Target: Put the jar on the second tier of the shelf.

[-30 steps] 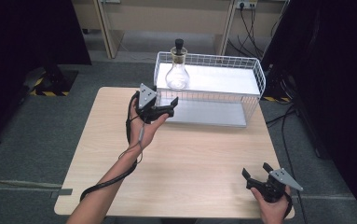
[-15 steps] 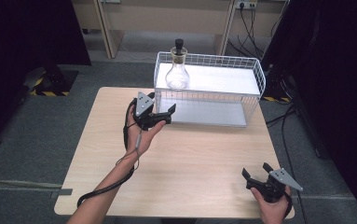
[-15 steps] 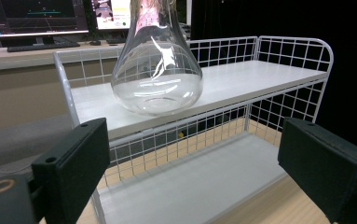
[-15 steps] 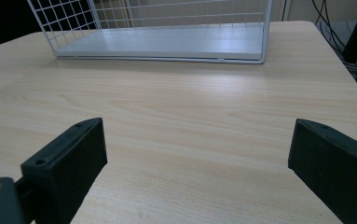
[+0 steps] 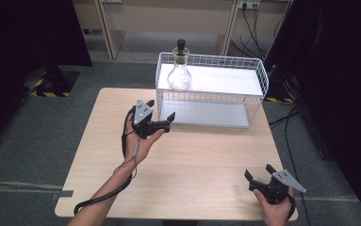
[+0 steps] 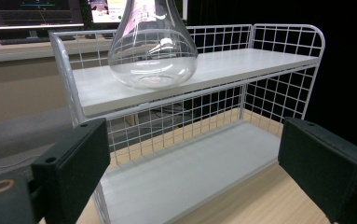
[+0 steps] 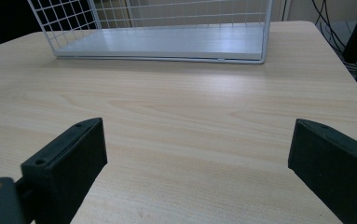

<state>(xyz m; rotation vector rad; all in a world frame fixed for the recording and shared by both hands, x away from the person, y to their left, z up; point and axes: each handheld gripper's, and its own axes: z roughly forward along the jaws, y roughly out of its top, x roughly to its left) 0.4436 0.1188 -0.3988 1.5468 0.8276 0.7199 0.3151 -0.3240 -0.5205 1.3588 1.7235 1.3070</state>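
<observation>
Standing at the far edge of the table [image 5: 183,155], the white wire rack [image 5: 258,80] is carrying one glass flask [image 5: 179,75] with a black stopper on the left end of its upper shelf; the lower shelf is lying bare. The left gripper [image 5: 160,117] is hovering just before the rack's left front, jaws wide, holding nothing. The right gripper [image 5: 259,173] is waiting near the table's front right corner, jaws wide.

Clear glass flask [image 5: 179,73], round-bodied with a narrow neck and a dark stopper, stands upright. It sits at the left end of the white upper shelf of the wire rack [image 5: 258,75] at the table's far edge. The flask appears empty.
</observation>
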